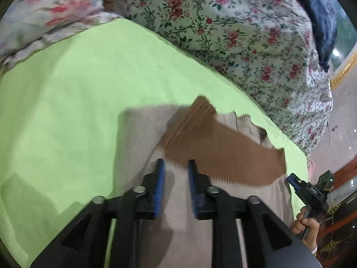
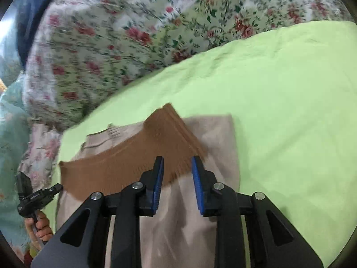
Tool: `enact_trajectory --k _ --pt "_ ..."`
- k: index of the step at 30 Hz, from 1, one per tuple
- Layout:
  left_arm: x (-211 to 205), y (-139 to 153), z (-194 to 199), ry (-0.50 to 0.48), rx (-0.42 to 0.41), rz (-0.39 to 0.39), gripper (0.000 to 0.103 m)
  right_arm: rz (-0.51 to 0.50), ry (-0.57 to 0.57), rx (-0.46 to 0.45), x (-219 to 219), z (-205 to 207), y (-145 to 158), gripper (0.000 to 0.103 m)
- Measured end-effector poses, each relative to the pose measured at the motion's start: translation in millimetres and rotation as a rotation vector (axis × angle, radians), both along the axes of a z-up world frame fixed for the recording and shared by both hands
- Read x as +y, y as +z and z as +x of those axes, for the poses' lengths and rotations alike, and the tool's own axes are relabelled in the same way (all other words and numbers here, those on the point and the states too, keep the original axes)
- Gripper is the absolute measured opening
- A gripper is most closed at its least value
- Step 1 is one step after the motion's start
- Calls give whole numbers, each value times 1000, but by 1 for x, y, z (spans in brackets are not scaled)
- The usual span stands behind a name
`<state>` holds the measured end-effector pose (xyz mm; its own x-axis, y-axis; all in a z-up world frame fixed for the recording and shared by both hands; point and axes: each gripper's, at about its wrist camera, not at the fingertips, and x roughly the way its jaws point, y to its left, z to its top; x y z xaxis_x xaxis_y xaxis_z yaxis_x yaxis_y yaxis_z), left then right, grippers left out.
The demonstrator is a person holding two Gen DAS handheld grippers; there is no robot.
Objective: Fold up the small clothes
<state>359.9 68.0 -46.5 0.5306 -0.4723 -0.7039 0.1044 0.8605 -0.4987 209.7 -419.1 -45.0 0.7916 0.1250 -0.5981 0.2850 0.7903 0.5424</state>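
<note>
Sweater [image 1: 142, 147]: beige knit with a brown ribbed band [image 1: 223, 154], lying flat on the green sheet [image 1: 78, 89], lower centre of both views. By the look of it soft, light and limp; it will drape and slide on the sheet, and the ribbing should grip better than the plain knit. Best hold is probably a hem or the brown band's edge [image 2: 116, 174], pinching both layers.

Left gripper [image 1: 176, 167] over the sweater, fingers [image 1: 161, 178] narrowly apart, nothing between them. Right gripper [image 2: 177, 167] likewise, fingers [image 2: 158, 178] apart, empty, tips at the brown edge.

Floral bedding [image 1: 234, 33] bunched across the top of frame, clear of the sweater. Nothing blocks the fold. Both views motion-blurred.
</note>
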Motion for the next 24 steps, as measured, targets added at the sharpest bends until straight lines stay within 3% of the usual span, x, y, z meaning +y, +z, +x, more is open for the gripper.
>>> enact_trajectory --k 6,11,18,24 --pt "-14 4 -96 -24 -36 -80 38 4 72 -37 55 -57 -5 37" --pt "-33 2 -167 -53 -52 -88 48 33 122 -55 93 -103 -16 40" --pt "-45 -16 -217 -51 -9 -134 57 84 153 -37 129 -141 -27 43" --pt "-45 -40 -223 -11 50 -159 60 114 172 -15 140 -156 -32 45"
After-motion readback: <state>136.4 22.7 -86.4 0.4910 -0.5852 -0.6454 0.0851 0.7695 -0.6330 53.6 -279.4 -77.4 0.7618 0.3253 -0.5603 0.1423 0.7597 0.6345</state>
